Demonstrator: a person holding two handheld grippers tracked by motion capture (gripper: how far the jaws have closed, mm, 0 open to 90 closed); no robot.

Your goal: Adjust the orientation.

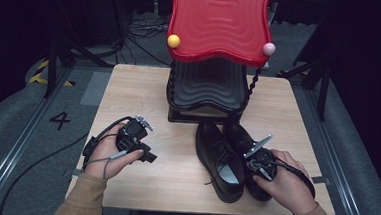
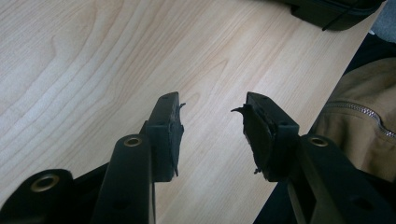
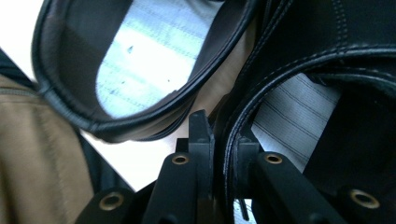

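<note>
Gripping the right shoe's [image 3: 299,70] rim, right tool [image 3: 223,140].

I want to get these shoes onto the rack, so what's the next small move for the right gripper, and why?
Probably lift the right shoe and carry it toward the black lower shelf. The right gripper is already shut on that shoe's collar edge, one jaw inside and one outside, and the shoe sits on the table just before the rack. The left gripper is open and empty.
</note>
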